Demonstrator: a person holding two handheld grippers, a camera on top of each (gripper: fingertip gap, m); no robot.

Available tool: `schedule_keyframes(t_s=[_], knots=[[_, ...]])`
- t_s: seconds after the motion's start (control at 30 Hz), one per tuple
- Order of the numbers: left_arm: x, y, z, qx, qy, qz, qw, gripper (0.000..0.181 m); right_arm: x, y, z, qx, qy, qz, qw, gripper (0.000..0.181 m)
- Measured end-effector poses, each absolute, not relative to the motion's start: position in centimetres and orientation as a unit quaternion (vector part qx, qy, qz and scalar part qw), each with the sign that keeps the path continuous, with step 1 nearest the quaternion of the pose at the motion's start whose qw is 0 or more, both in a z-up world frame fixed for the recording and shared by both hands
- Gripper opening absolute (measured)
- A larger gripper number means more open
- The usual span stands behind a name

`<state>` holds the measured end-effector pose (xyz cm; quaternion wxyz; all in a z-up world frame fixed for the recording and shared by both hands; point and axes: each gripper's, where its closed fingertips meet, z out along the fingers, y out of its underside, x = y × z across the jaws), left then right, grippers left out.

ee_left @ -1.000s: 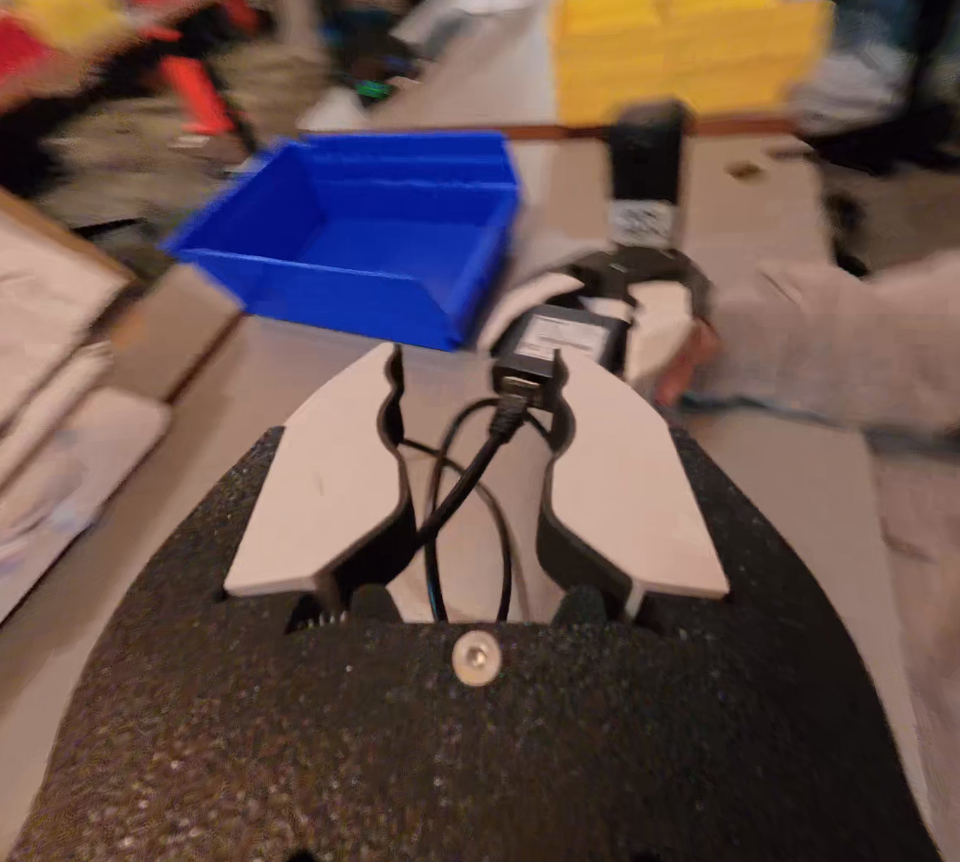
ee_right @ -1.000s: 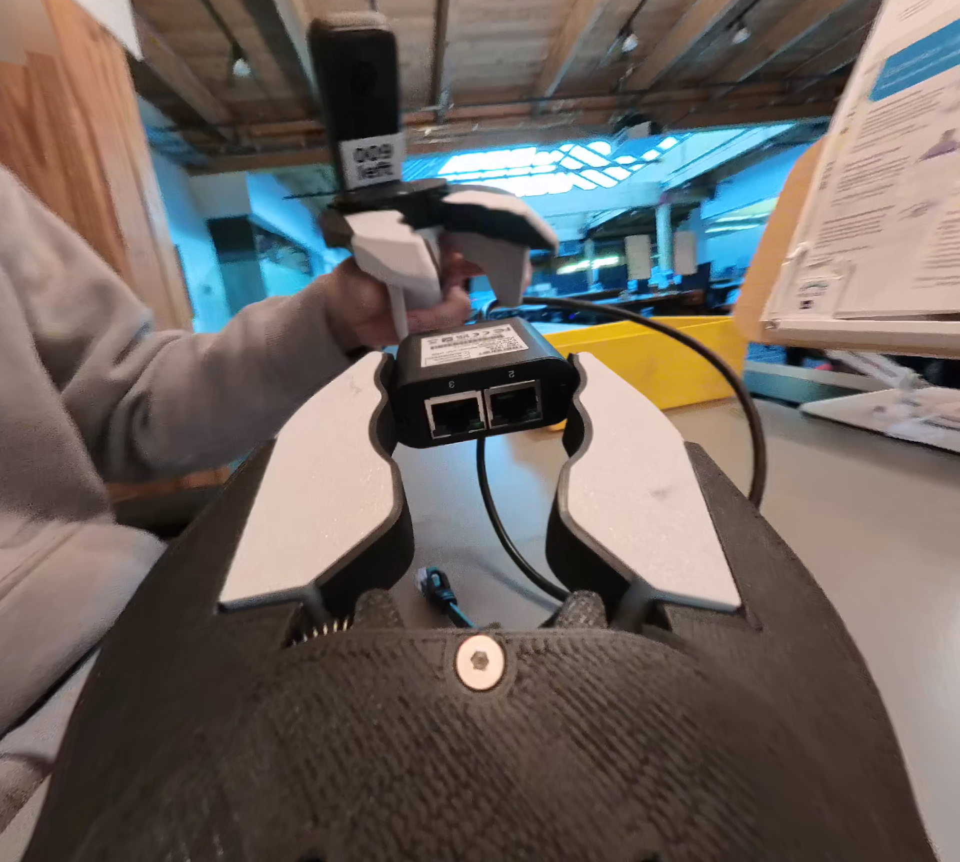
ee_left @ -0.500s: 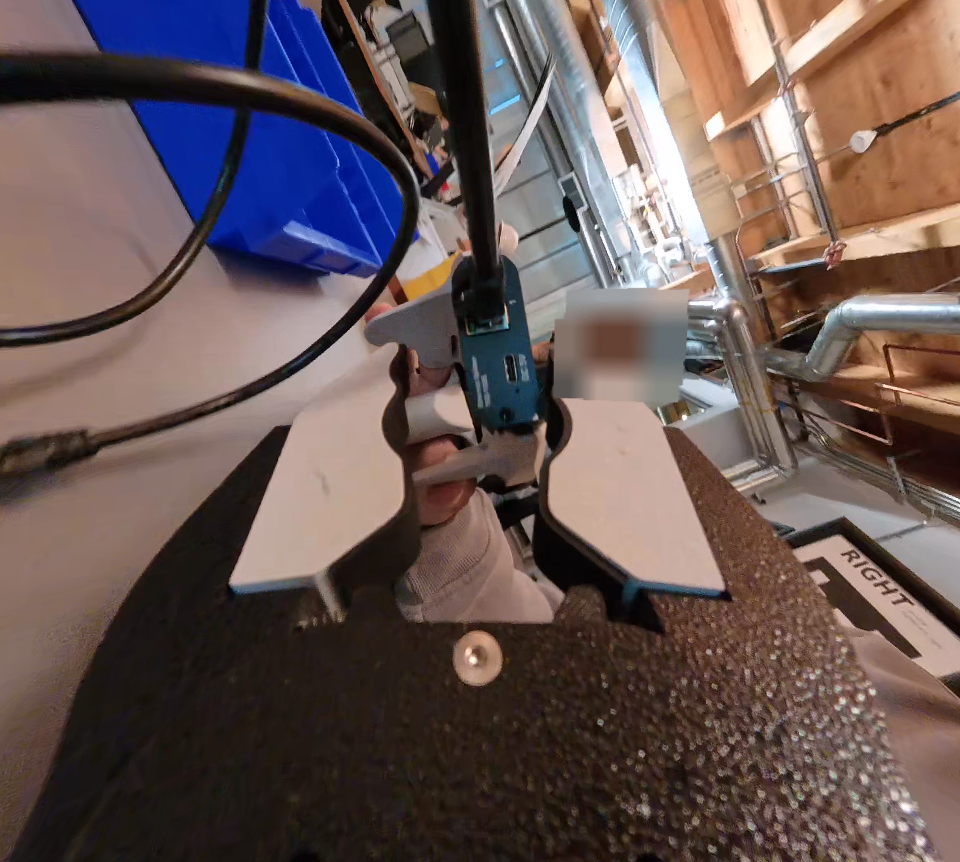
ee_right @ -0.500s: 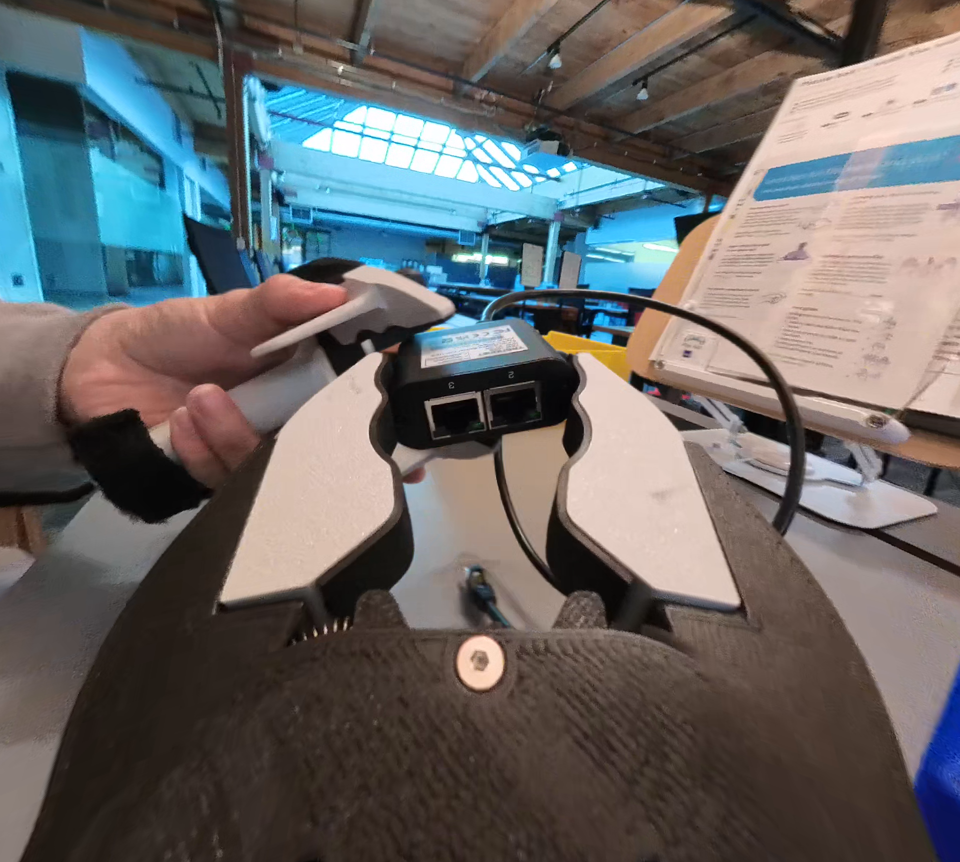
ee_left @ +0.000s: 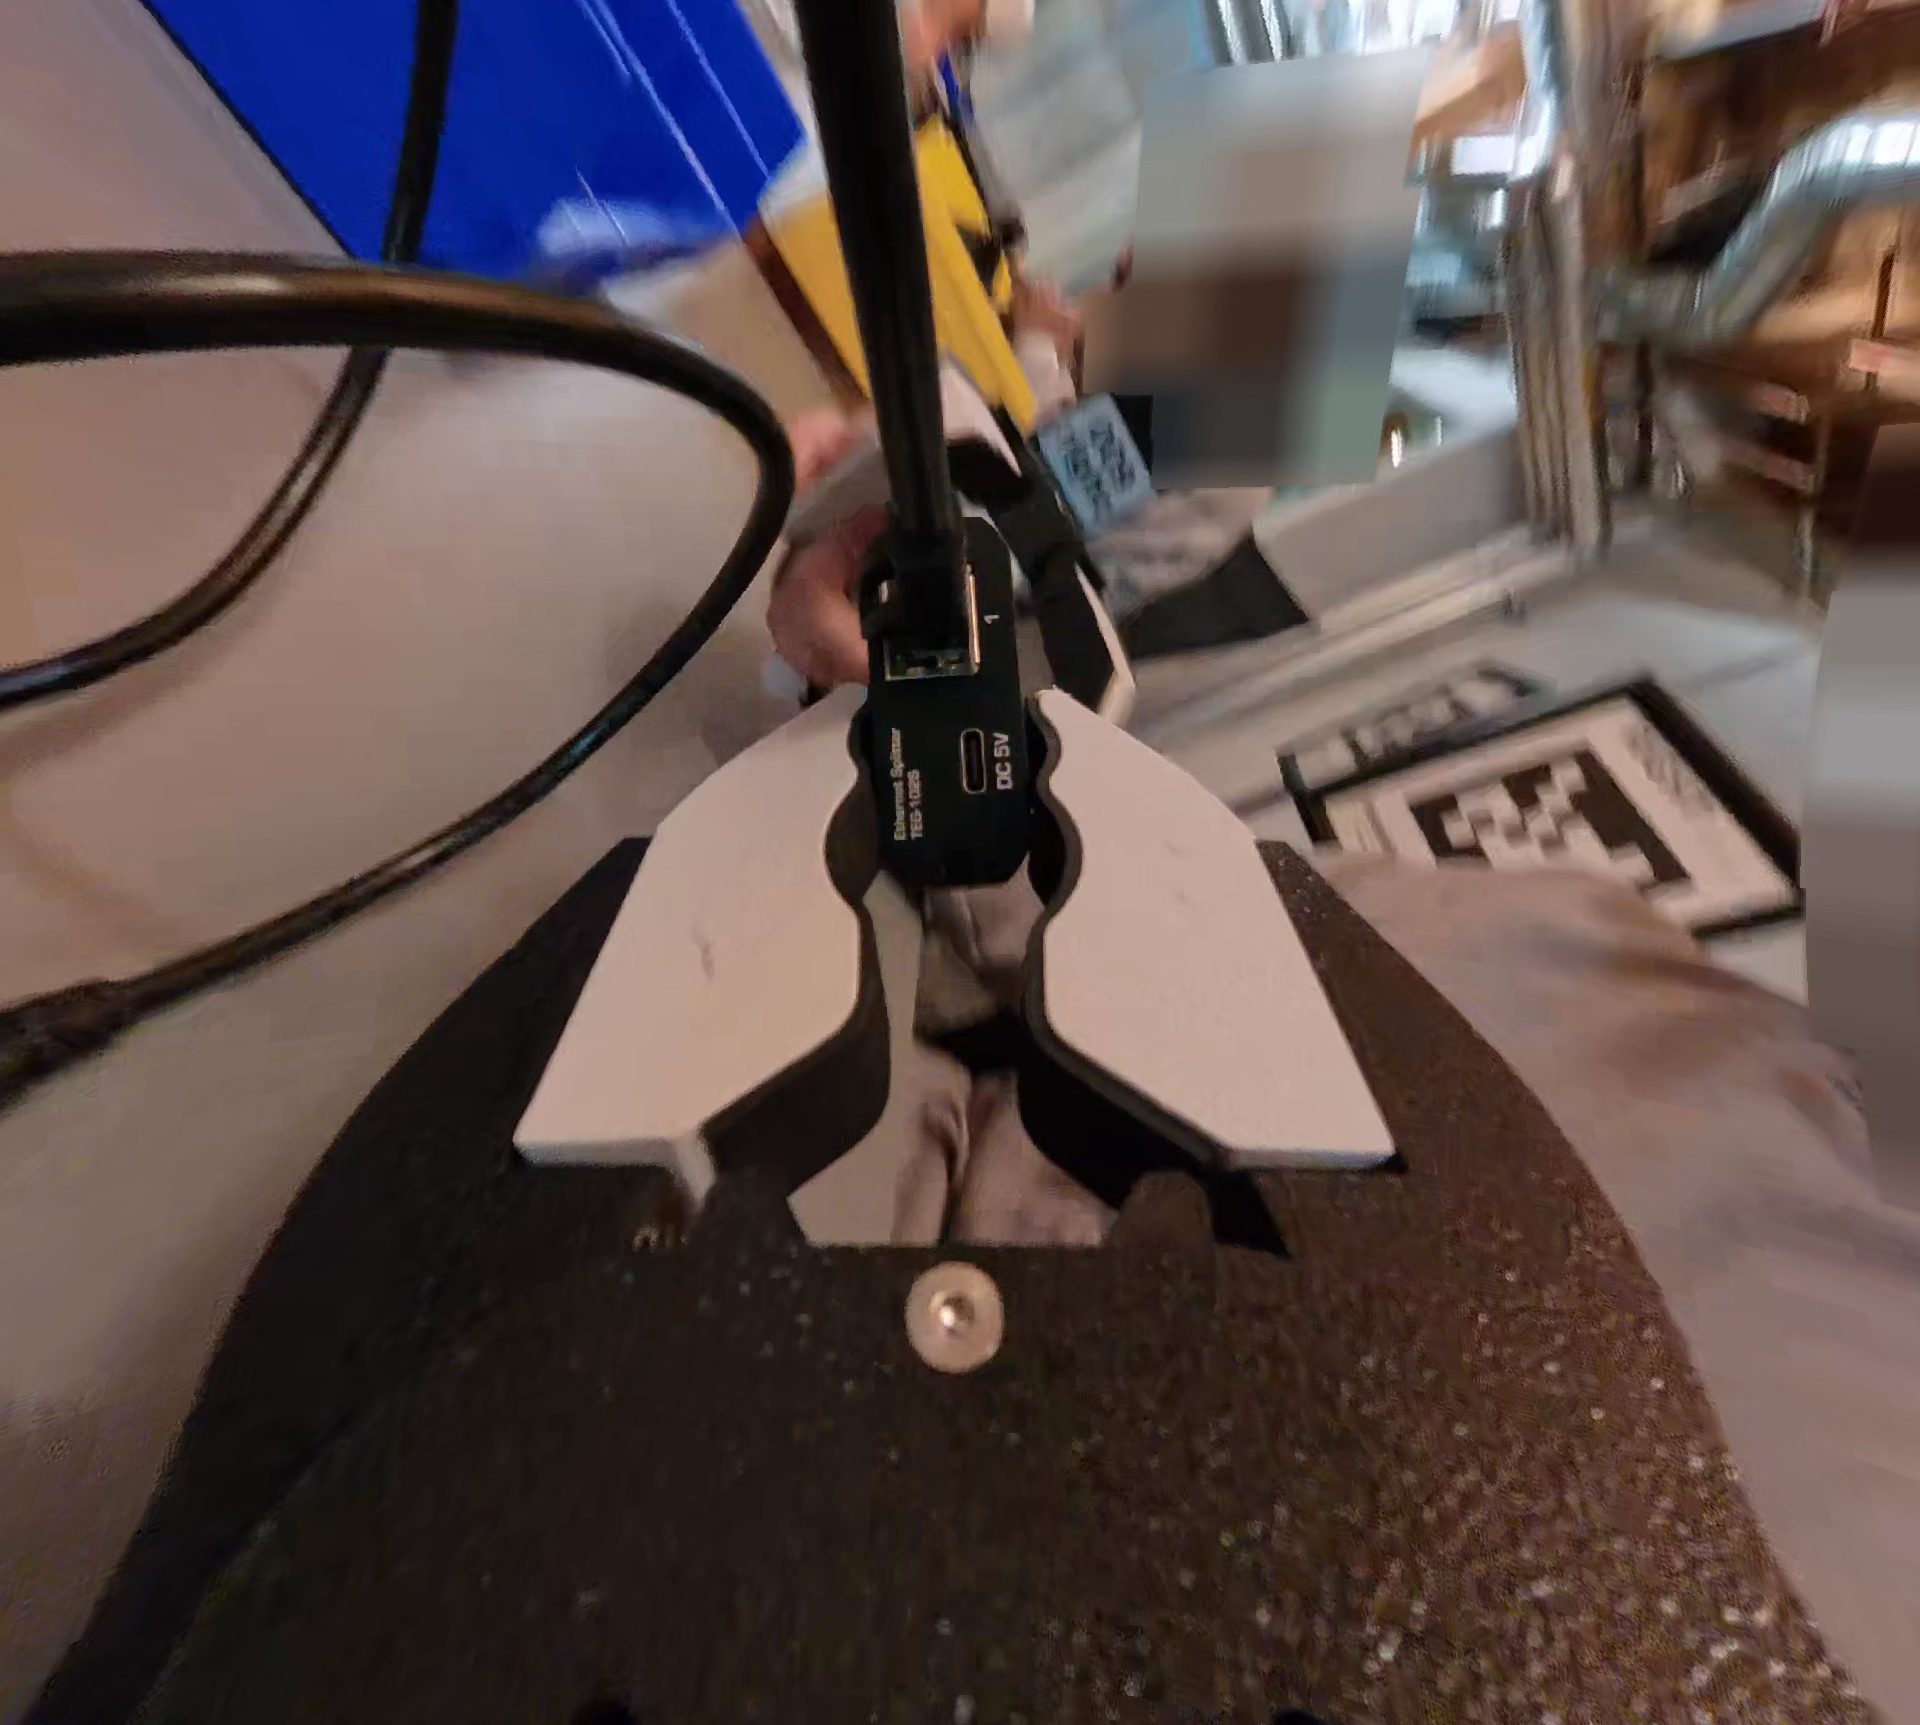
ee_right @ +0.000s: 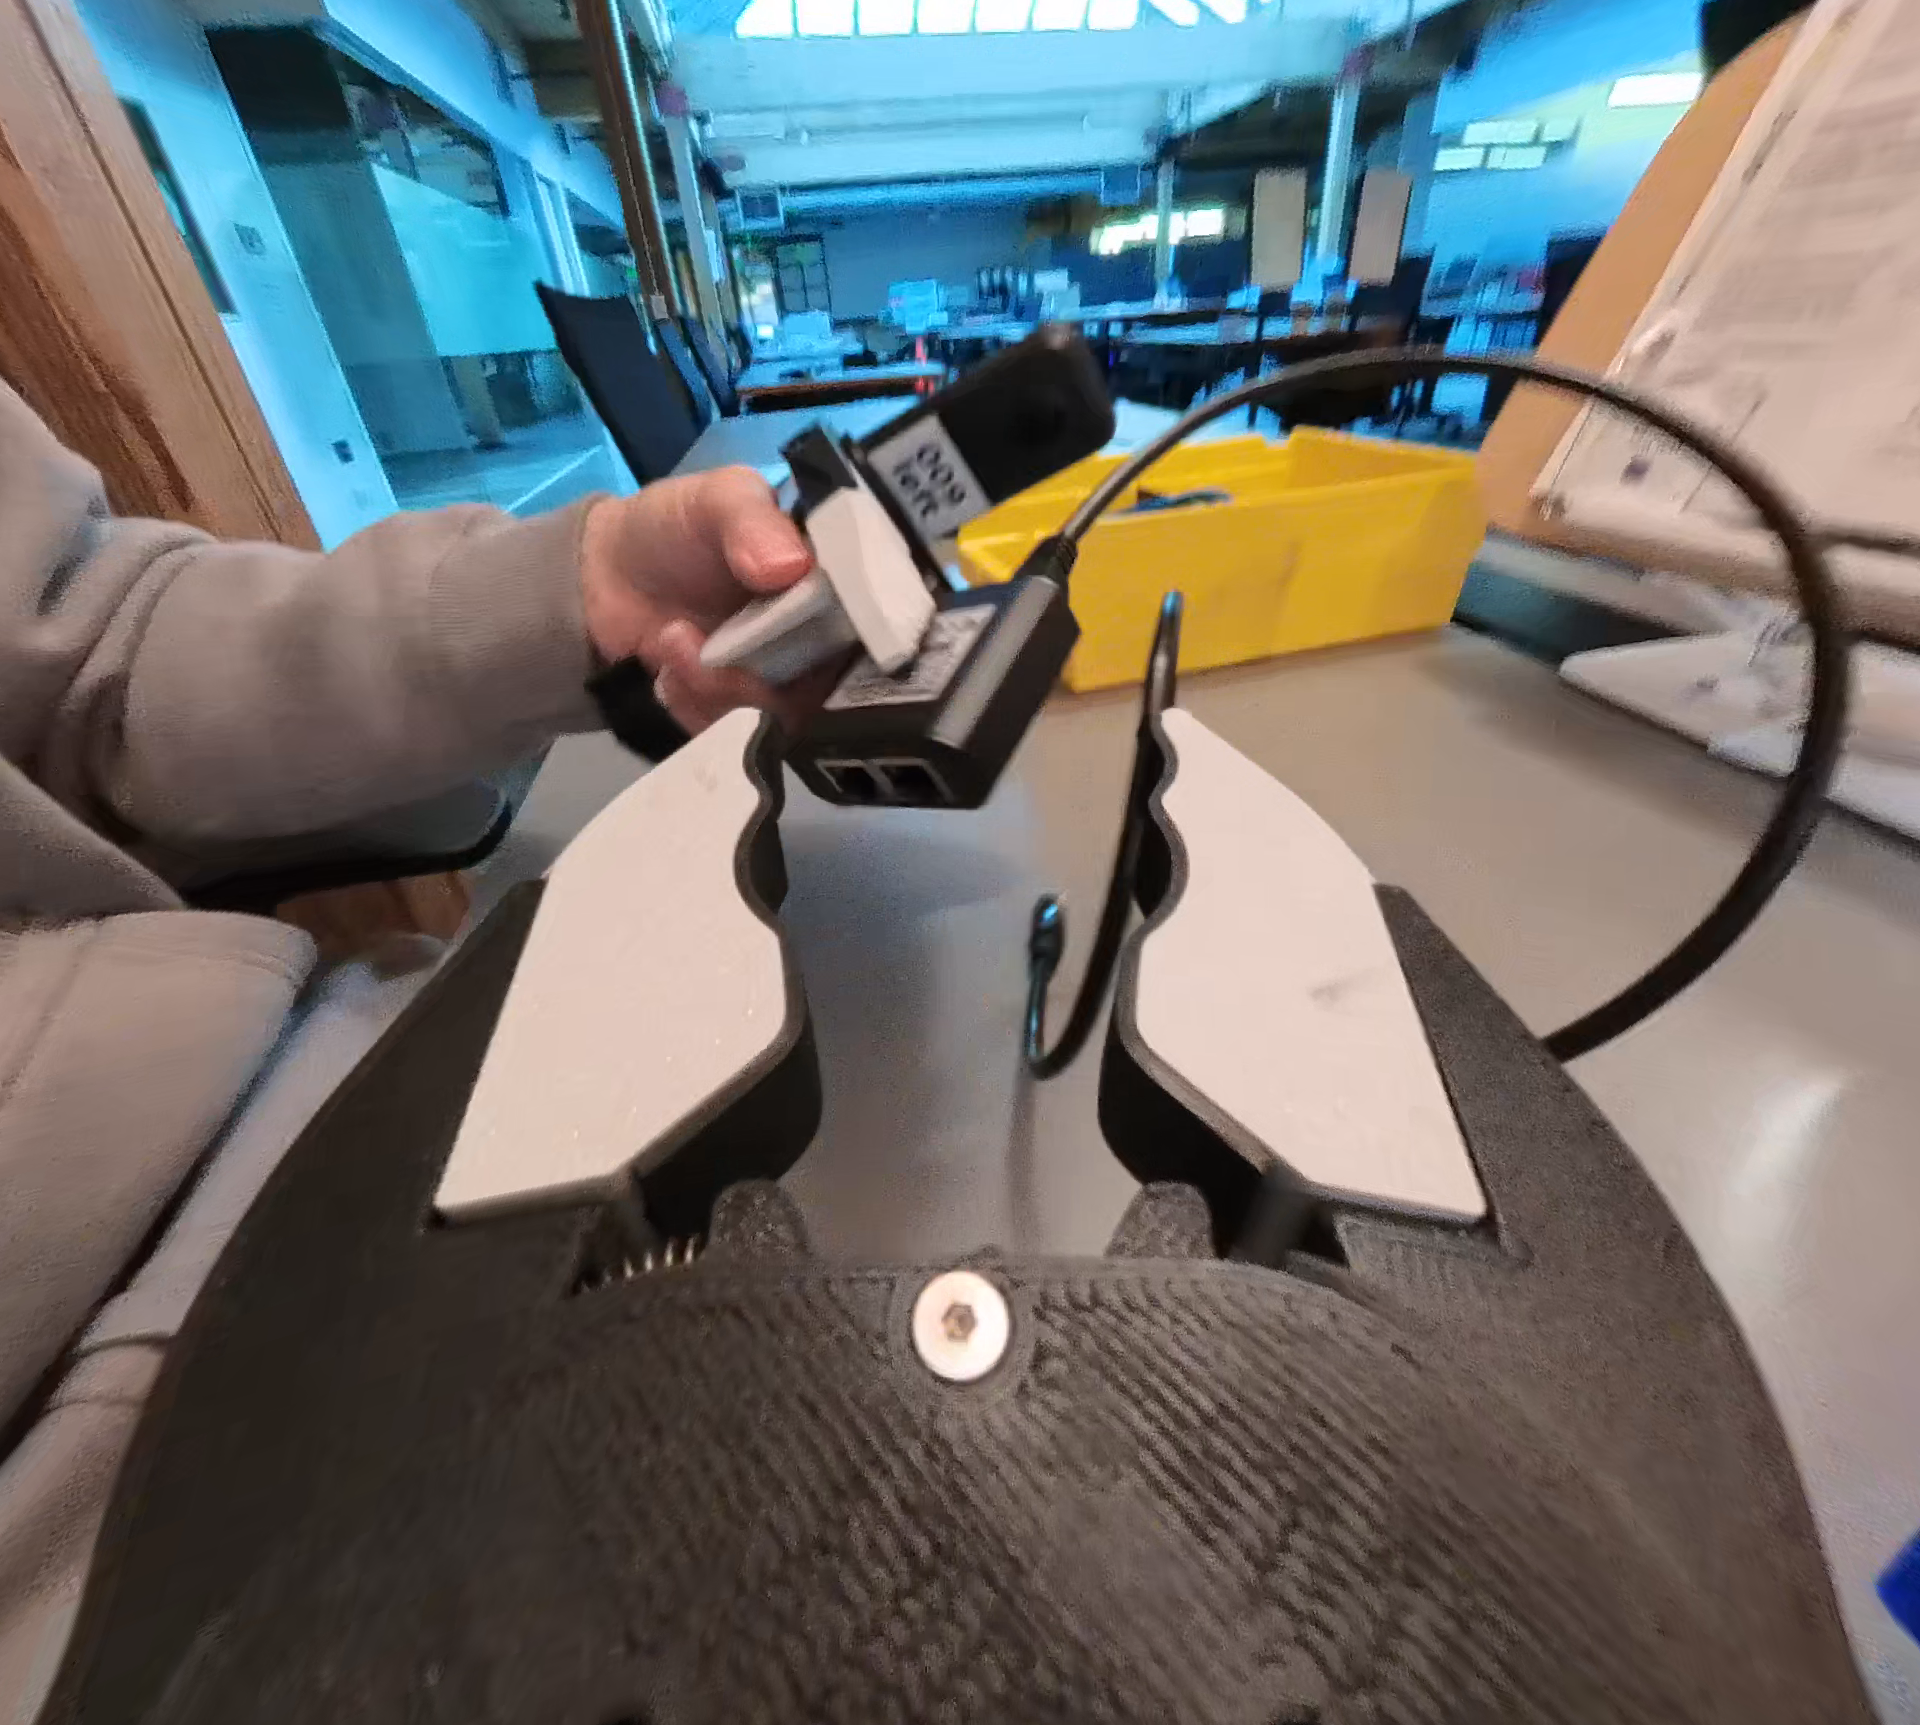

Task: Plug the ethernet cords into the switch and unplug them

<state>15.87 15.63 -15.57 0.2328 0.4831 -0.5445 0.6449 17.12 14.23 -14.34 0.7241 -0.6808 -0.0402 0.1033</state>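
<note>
The switch point(ee_left: 948, 766), a small black box, is being held clear of the grey table point(ee_right: 1455, 802) between the white fingers of the left gripper point(ee_left: 948, 782), which are closed narrowly on its flanks, one pad pressing each side. One black ethernet cord point(ee_left: 873, 221) is being seen already seated in a port on the end facing the left wrist view; from there it is being carried up out of frame and looped back over the table. In the right wrist view the two ports on the opposite face point(ee_right: 878, 780) are being shown empty, so the plugging is judged as partly done: one cord in, at least two sockets unfilled, and all of the unplugging left. The right gripper point(ee_right: 961, 740) is being held wide open with nothing clamped; the switch is hanging just ahead of its left finger point(ee_right: 644, 969), tilted, near the tips but not between them, and whether it is touching that finger cannot be told. A loose black cord end point(ee_right: 1044, 927) is lying on the table in the gap between the right fingers, beside the right one, ungripped. A yellow bin point(ee_right: 1278, 553) is standing well behind the switch, and a blue bin point(ee_left: 416, 34) is showing behind the cord in the left view
</note>
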Motion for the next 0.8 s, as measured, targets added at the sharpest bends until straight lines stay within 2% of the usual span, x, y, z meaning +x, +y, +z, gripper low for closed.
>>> schedule_keyframes(t_s=[0.07,0.17,0.3,0.33,0.43,0.57,0.67,0.7,0.77,0.8], knots=[[14.3,15.4,-15.5,0.441,-0.597,0.607,0.284,0.024,17.0,14.7,-15.1,-0.704,-0.038,0.103,0.701,0.07],[13.5,15.1,-16.1,0.416,-0.647,0.56,0.307,0.024,14.7,15.1,-15.7,-0.718,-0.089,0.13,0.678,0.06],[12.4,14.4,-15.8,0.382,-0.642,0.547,0.377,0.023,13.7,15.4,-16.0,-0.713,-0.169,0.039,0.68,0.064],[12.2,14.3,-16.1,0.381,-0.647,0.539,0.381,0.023,13.6,15.5,-16.1,-0.712,-0.172,0.032,0.68,0.069],[11.7,13.9,-16.4,0.368,-0.648,0.531,0.403,0.023,12.6,15.1,-15.7,-0.679,-0.203,0.039,0.704,0.059],[11.4,13.9,-16.7,0.368,-0.654,0.523,0.404,0.023,12.3,15.1,-16.0,-0.679,-0.215,0.044,0.701,0.057],[12.8,14.2,-15.3,0.377,-0.635,0.571,0.357,0.025,13.1,15.3,-14.9,-0.671,-0.195,0.009,0.716,0.057],[13.7,14.7,-14.8,0.389,-0.628,0.591,0.324,0.032,14.2,15.3,-14.1,-0.664,-0.166,-0.013,0.729,0.057],[16.1,16.4,-15.0,0.45,-0.623,0.606,0.208,0.052,17.2,14.9,-12.9,-0.654,-0.086,-0.072,0.748,0.057],[17.1,17.1,-14.9,0.473,-0.613,0.616,0.144,0.052,18.4,14.6,-12.8,-0.658,-0.057,-0.1,0.744,0.057]])
